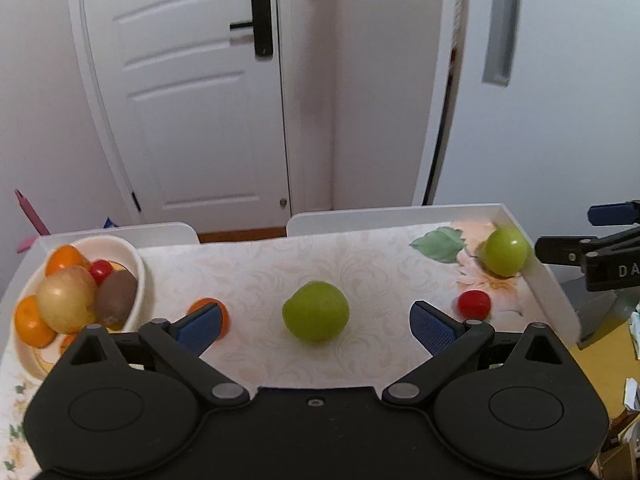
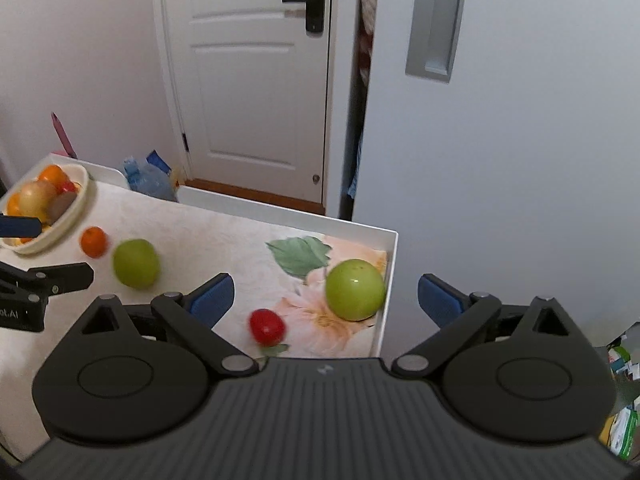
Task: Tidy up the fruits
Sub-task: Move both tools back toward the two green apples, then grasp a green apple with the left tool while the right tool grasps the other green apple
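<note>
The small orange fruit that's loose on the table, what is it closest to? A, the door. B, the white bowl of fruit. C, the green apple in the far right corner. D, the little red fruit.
B: the small orange fruit lies just beside the white bowl, while the corner green apple and the little red fruit sit across the table.

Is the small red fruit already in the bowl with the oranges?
No, one small red fruit lies loose on the tray, far from the bowl, though another red one sits inside.
</note>
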`<action>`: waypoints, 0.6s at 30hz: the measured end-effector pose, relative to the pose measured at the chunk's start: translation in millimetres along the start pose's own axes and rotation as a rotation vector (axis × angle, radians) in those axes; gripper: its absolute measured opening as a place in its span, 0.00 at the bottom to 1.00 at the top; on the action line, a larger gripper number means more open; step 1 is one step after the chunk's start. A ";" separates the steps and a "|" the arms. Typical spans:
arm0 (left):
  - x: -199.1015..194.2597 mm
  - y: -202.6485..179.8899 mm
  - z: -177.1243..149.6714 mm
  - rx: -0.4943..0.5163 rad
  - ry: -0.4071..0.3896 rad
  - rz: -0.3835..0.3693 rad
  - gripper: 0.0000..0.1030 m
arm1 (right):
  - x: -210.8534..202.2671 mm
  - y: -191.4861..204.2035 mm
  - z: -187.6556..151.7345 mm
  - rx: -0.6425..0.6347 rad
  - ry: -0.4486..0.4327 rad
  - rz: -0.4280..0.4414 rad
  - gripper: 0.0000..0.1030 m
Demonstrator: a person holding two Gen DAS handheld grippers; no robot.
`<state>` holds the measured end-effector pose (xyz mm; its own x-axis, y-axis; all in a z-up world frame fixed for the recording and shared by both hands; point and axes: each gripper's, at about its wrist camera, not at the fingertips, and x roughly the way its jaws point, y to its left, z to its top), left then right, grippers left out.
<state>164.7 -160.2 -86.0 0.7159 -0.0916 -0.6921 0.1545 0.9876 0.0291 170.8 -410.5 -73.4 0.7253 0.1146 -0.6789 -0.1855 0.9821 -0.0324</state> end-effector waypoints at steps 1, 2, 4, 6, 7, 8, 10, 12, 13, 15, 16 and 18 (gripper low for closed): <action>8.5 -0.2 0.4 -0.005 0.010 0.007 0.98 | 6.1 -1.5 -0.5 -0.008 0.006 0.001 1.00; 14.4 0.0 0.2 -0.009 0.018 0.013 0.98 | 12.1 -2.7 -1.0 -0.017 0.012 0.004 1.00; 28.5 -0.2 0.6 -0.018 0.038 0.026 0.98 | 23.5 -3.3 -2.8 -0.040 0.024 0.010 1.00; 41.8 -0.2 0.3 -0.025 0.056 0.034 0.97 | 32.2 -2.5 -4.1 -0.063 0.032 0.017 1.00; 47.2 -0.7 0.3 -0.027 0.063 0.039 0.96 | 36.1 -2.1 -4.5 -0.073 0.036 0.021 1.00; 53.2 -0.9 -0.1 -0.029 0.071 0.041 0.93 | 40.0 -1.7 -5.0 -0.083 0.040 0.025 1.00; 64.1 -0.5 -0.2 -0.041 0.092 0.041 0.88 | 47.7 -0.9 -5.5 -0.103 0.045 0.036 1.00; 71.5 -0.4 -0.3 -0.052 0.101 0.040 0.87 | 54.3 -0.4 -5.5 -0.122 0.053 0.046 1.00; 74.5 -0.3 -0.5 -0.054 0.102 0.041 0.86 | 57.8 -0.2 -5.4 -0.130 0.057 0.049 1.00; 79.3 -1.7 -1.0 -0.051 0.105 0.047 0.85 | 64.6 -0.1 -5.5 -0.142 0.062 0.055 1.00; 81.1 -2.1 -1.3 -0.048 0.107 0.048 0.82 | 67.7 0.2 -5.4 -0.148 0.065 0.059 1.00; 85.3 -3.6 -2.0 -0.040 0.117 0.049 0.76 | 72.7 1.0 -5.2 -0.160 0.072 0.065 0.99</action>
<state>223.9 -171.3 -146.5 0.6375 -0.0301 -0.7699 0.0925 0.9950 0.0377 219.9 -401.9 -126.5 0.6599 0.1606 -0.7340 -0.3377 0.9361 -0.0988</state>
